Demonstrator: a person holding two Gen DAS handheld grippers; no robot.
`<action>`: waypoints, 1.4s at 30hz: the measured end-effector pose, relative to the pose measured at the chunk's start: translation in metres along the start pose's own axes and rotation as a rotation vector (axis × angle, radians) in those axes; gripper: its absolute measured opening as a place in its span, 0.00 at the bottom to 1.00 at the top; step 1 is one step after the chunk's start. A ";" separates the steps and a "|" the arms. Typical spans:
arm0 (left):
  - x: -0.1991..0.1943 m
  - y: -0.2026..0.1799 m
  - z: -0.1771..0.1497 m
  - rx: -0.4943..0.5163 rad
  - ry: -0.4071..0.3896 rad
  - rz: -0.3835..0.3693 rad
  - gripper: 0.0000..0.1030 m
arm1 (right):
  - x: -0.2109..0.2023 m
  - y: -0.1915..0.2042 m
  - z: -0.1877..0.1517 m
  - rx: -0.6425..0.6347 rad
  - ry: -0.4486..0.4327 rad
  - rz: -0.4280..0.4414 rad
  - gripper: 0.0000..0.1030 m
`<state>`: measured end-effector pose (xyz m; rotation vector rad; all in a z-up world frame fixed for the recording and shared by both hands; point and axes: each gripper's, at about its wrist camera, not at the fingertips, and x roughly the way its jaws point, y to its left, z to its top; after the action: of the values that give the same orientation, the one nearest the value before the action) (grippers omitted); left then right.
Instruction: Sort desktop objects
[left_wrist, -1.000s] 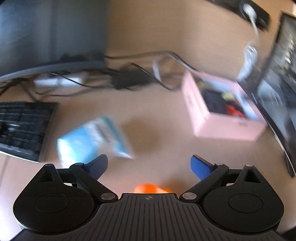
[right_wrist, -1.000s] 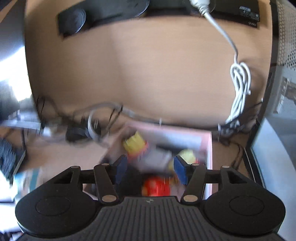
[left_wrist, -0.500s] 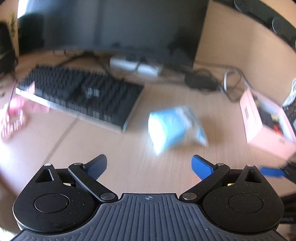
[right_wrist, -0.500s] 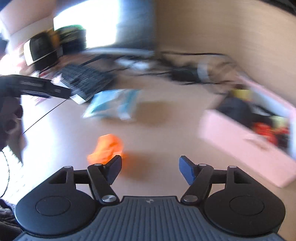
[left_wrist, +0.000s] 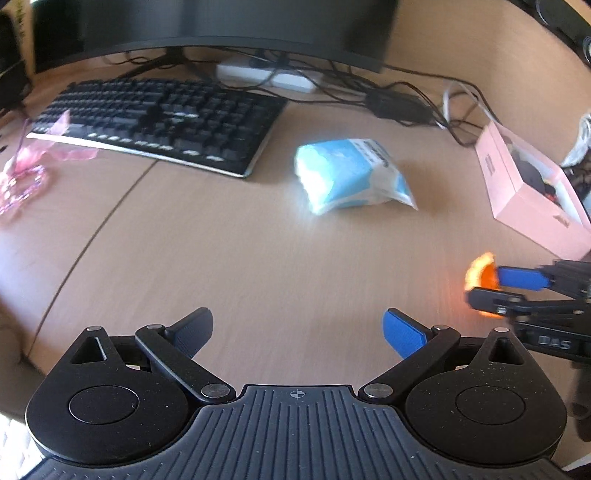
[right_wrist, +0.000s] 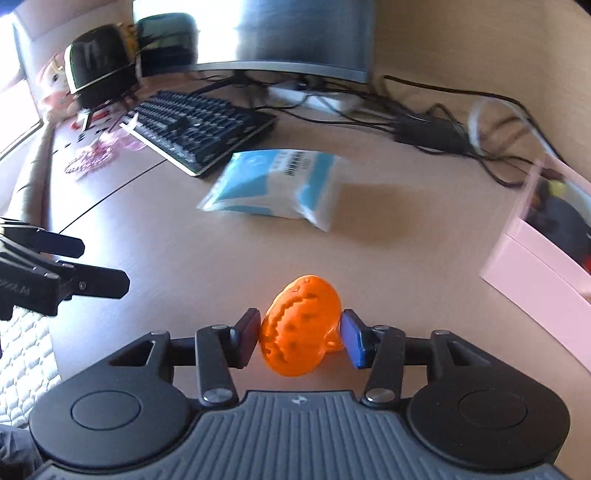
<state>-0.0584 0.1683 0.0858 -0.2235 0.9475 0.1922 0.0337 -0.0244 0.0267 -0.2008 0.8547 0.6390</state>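
Observation:
My right gripper (right_wrist: 300, 338) is shut on an orange plastic clip (right_wrist: 300, 328), held just above the desk; the clip also shows in the left wrist view (left_wrist: 480, 275) between the right gripper's fingers (left_wrist: 521, 277). My left gripper (left_wrist: 297, 332) is open and empty over bare desk; it shows at the left of the right wrist view (right_wrist: 62, 266). A blue and white packet (left_wrist: 351, 181) (right_wrist: 277, 184) lies mid-desk. A pink box (left_wrist: 532, 199) (right_wrist: 546, 258) with several small items inside stands at the right.
A black keyboard (left_wrist: 162, 122) (right_wrist: 199, 125) lies at the back left under a monitor (left_wrist: 221, 26). Cables and a black adapter (right_wrist: 428, 133) run along the back. Pink wrapping (left_wrist: 26, 166) and a black speaker (right_wrist: 99, 70) sit at the far left.
My right gripper swung from over the pink box to the orange clip and closed on it. My left gripper turned left toward the keyboard, staying open.

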 end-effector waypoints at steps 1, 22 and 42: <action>0.003 -0.005 0.002 0.018 0.003 -0.009 0.98 | -0.006 -0.007 -0.005 0.018 -0.002 -0.017 0.46; 0.070 -0.073 0.072 0.203 -0.040 -0.254 0.98 | -0.096 -0.117 -0.079 0.315 -0.032 -0.387 0.75; 0.108 -0.090 0.096 0.190 -0.099 0.029 0.64 | -0.076 -0.105 -0.055 0.269 -0.017 -0.347 0.85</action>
<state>0.1013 0.1148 0.0609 -0.0249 0.8648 0.1370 0.0250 -0.1645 0.0391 -0.0957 0.8556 0.1985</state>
